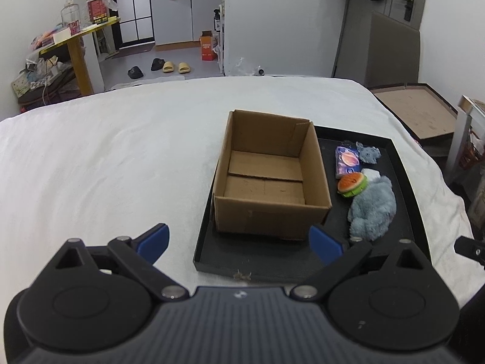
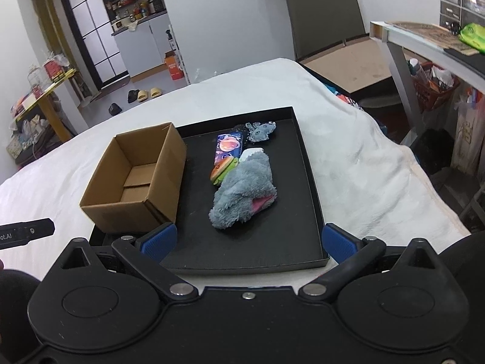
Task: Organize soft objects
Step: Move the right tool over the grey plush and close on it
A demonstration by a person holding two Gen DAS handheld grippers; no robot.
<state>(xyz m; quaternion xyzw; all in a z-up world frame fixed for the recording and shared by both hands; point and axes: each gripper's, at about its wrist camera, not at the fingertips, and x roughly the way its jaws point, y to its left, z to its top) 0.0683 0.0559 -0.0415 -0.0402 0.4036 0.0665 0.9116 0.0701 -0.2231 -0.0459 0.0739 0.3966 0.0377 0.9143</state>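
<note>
Plush (image 2: 242,192) lies on the black tray (image 2: 309,166), right of the empty box (image 2: 136,179); burger toy (image 2: 222,170) touches its far end. Best first pick, I judge: lower the right gripper (image 2: 247,242) over the bulky middle, pinch deep. Grey fleece, floppy, pink patch showing. Both grippers spread wide, holding nothing; left gripper (image 1: 239,242) hovers before the box.

Both tools hovering, gaping

The left tool (image 1: 239,242) and right tool (image 2: 247,239) are holding their blue fingers (image 1: 153,239) wide apart, gripping nothing, both pointing forward.
</note>
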